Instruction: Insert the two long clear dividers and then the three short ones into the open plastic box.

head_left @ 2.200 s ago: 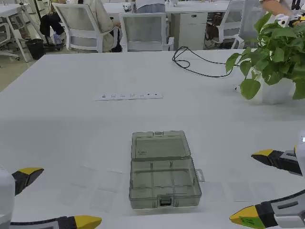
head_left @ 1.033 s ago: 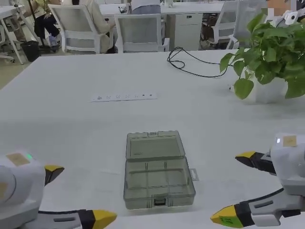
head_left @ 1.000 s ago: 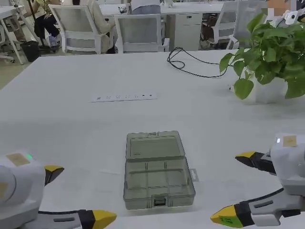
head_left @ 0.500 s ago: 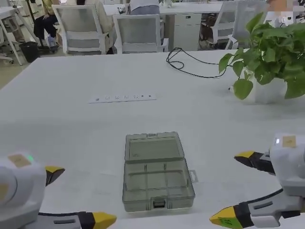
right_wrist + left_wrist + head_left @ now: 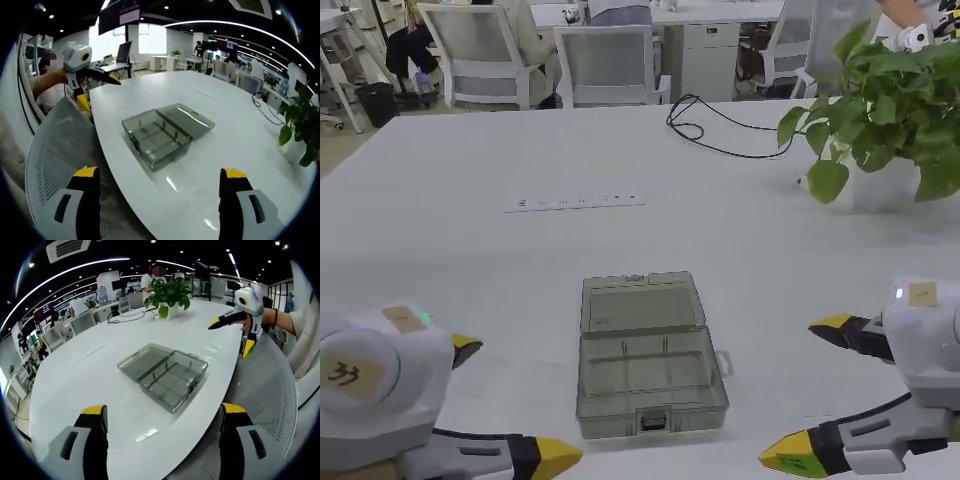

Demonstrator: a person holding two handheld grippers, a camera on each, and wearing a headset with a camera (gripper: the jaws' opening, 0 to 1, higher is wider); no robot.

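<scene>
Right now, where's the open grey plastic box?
In the head view the open grey plastic box sits near the front edge of the white table, between the left gripper and right gripper, lid flat toward the white power strip.

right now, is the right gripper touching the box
Apart. The head view shows bare table between the right gripper and the box; its open jaws sit well off the box's right side.

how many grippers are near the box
2. The left gripper is left of the box, the right gripper right of it, both open, not touching it.
</scene>
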